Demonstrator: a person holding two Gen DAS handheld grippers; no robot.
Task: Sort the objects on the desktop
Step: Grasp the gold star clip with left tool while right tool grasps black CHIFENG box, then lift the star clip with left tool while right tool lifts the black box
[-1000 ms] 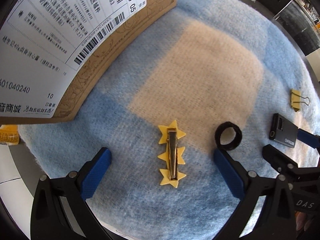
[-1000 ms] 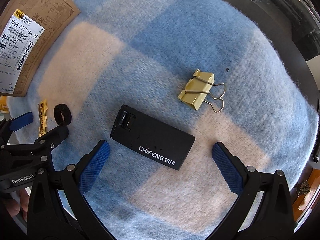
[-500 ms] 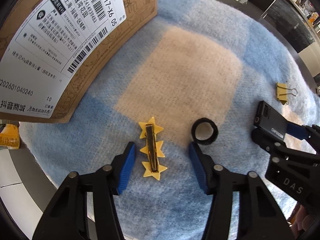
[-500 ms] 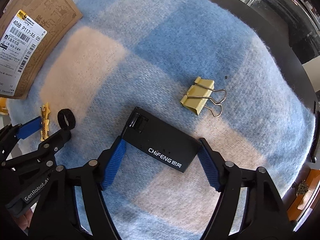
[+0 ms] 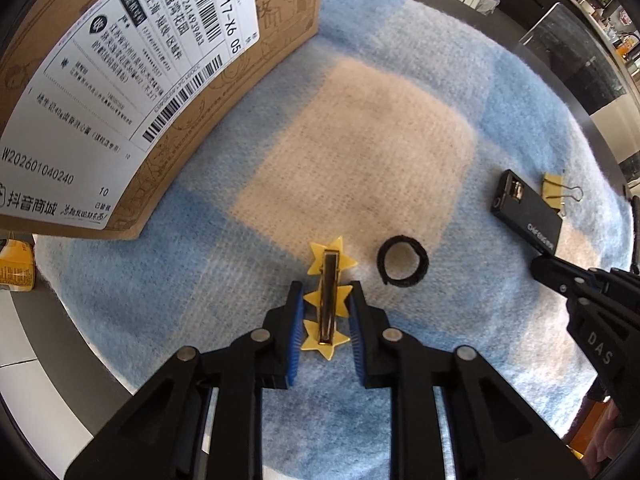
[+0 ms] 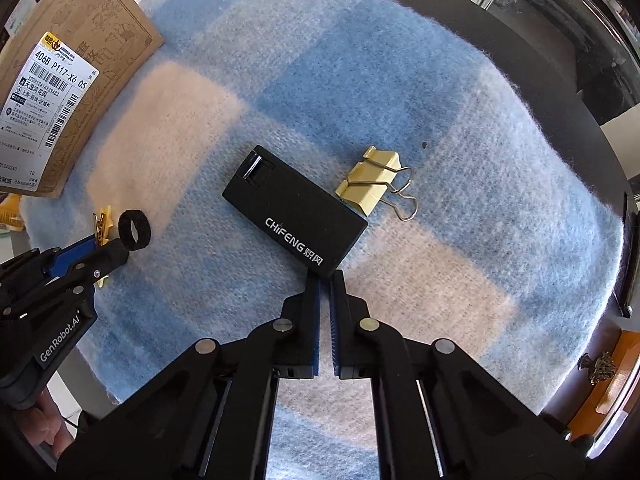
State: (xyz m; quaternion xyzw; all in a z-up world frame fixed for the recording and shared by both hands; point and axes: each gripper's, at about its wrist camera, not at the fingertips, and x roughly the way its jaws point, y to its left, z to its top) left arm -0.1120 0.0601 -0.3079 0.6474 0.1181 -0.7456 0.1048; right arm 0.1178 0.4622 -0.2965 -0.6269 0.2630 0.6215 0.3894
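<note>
Left gripper (image 5: 325, 316) clenched across the light, thin, stiff star hair clip (image 5: 327, 300) at mid-length; right gripper (image 6: 325, 280) clenched empty beside the black lighter (image 6: 295, 209), likely slippery.

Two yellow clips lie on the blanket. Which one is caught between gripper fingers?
The star-shaped hair clip, pinched by the left gripper. The yellow binder clip lies free beside the black lighter.

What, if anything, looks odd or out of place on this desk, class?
The right gripper looks odd: its fingers have just closed with nothing between them, while the black device lies flat on the blanket, one corner at their tips. Probably a missed grasp.
</note>
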